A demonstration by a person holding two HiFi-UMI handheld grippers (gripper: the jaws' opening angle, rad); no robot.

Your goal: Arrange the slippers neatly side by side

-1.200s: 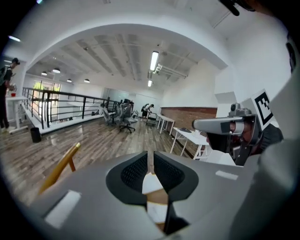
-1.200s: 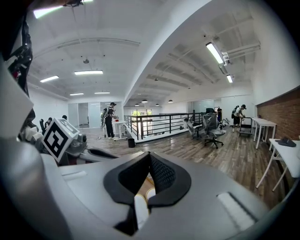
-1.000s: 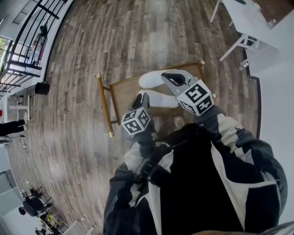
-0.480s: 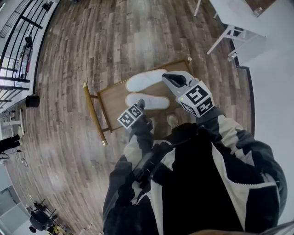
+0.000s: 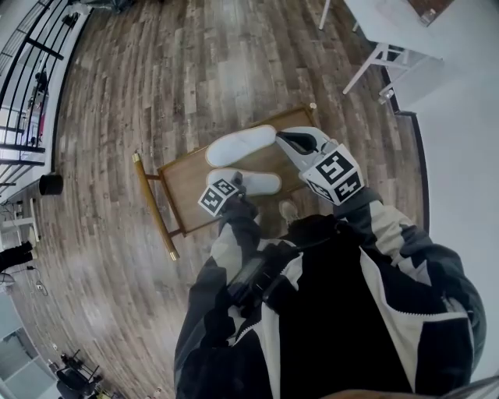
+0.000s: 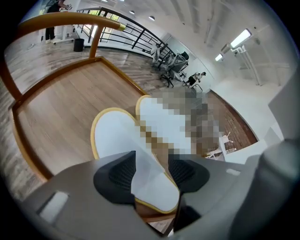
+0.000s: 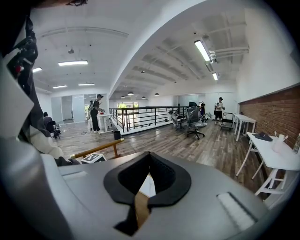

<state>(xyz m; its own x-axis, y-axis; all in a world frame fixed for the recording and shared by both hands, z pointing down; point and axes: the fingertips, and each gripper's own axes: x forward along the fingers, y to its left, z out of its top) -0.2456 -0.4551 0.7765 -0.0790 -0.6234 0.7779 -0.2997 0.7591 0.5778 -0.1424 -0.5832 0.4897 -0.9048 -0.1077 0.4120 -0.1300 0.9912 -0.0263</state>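
Two white slippers with yellow-edged soles lie side by side on a low wooden tray table [image 5: 181, 187]: the near slipper [image 5: 261, 182] and the far slipper [image 5: 238, 144]. My left gripper [image 5: 239, 181] points down at the near slipper's heel end. In the left gripper view its jaws have just been opening and stand wide, with the near slipper [image 6: 112, 136] between the left gripper's [image 6: 151, 176] pads, unclamped. The far slipper [image 6: 157, 115] lies just beyond. My right gripper [image 5: 282, 138] hovers shut and empty over the tray's right end, its jaws closed together in the right gripper [image 7: 148, 180] view.
The tray has a raised wooden rim and a handle rail [image 6: 70, 21]. A shoe [image 5: 288, 209] stands just in front of the tray. A white table [image 5: 390, 23] stands at the far right, a black railing [image 5: 23, 93] and a black bin [image 5: 51, 184] at the left.
The left gripper has sunk toward the tray and rolled, and it now rests low at the near slipper. The right gripper stays above the tray's right end.
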